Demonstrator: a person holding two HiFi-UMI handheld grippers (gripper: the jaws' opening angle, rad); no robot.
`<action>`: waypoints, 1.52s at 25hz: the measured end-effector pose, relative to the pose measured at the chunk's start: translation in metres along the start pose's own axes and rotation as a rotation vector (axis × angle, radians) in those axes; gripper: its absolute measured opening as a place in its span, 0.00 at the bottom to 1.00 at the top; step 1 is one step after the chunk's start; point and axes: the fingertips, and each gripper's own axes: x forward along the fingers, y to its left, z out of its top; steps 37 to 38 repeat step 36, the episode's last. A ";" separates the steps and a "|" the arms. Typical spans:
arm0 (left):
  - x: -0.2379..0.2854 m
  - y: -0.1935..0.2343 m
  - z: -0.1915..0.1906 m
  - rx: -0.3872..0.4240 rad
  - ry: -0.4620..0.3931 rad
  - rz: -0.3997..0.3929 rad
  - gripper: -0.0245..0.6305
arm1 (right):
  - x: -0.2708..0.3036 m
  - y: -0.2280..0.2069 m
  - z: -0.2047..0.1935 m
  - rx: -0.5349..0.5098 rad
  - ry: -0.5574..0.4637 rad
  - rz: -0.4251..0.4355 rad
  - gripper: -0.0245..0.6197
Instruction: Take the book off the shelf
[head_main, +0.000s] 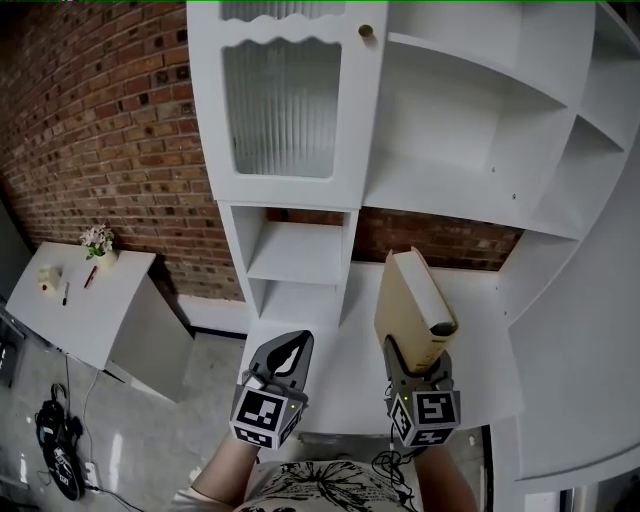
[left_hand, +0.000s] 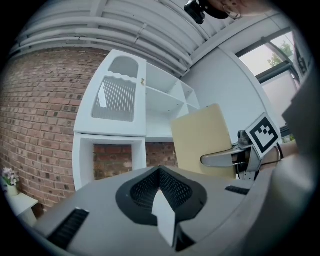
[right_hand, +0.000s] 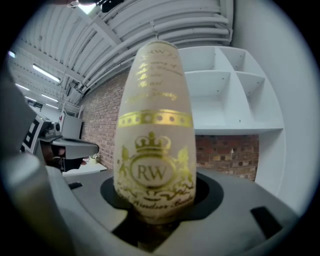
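Right gripper view: cream book (right_hand: 155, 125), gold RW crest, upright, clamped in right hand-held gripper (right_hand: 155, 220); left hand-held gripper (head_main: 298, 342) closed, empty, 9 o'clock.

book (head_main: 412, 300): we note it upright between the jaws of the right gripper (head_main: 419, 365).
left gripper (head_main: 288, 352): left of the book, apart from it.
shelf unit (head_main: 470, 130): behind both, against the brick wall (head_main: 100, 150).
side table (head_main: 70, 310): far left; we see a flower pot (head_main: 98, 243) on it.

Probably studio or workshop: brick wall (head_main: 100, 120), ribbed ceiling (right_hand: 150, 22), white shelf unit (head_main: 455, 135).
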 end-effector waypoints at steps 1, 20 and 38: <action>-0.001 0.000 0.000 -0.001 0.001 0.004 0.06 | -0.002 0.002 -0.003 -0.002 0.002 0.008 0.39; -0.002 -0.008 -0.008 -0.011 0.035 0.013 0.06 | -0.003 0.008 -0.004 0.023 -0.016 0.033 0.39; 0.007 -0.007 -0.015 -0.011 0.058 0.029 0.06 | 0.008 0.003 -0.005 0.018 -0.009 0.067 0.39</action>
